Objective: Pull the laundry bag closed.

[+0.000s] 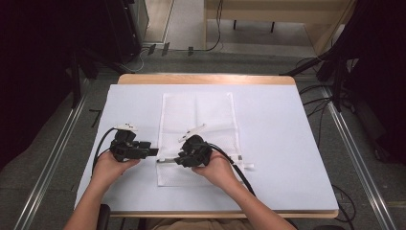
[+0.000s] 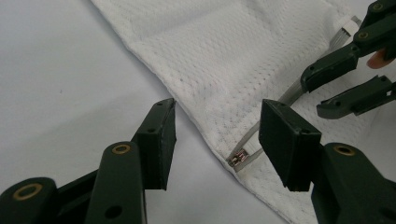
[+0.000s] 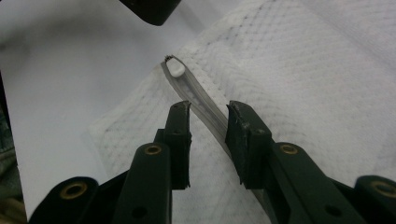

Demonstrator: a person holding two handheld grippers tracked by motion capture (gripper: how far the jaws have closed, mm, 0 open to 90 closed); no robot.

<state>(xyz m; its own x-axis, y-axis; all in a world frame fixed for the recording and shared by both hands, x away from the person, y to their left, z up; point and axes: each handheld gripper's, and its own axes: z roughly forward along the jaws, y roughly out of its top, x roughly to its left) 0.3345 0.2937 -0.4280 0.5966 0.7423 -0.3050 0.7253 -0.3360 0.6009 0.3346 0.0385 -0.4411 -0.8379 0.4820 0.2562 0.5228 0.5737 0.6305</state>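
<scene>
The white mesh laundry bag [image 1: 196, 139] lies flat on the bench [image 1: 277, 143]. Right gripper [image 3: 208, 122] fingers are released, straddling the zipper [image 3: 196, 100]; left gripper [image 2: 215, 128] is spread beside its slider end [image 2: 239, 157]. Judged step: probably positioning to zip; next move needs closing squarely on the tape.

claws: black, blocky [image 2: 217, 135] | brass rivets | black cables | arms unsleeved

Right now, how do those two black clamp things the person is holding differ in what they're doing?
The left gripper sits at the mesh bag's edge with its fingers wide apart, the zipper's end between them but not touched. The right gripper is over the bag, its fingers narrower, straddling the zipper strip without clearly pinching it. Both are open, hand-held, and point at each other along the same zipper.
</scene>
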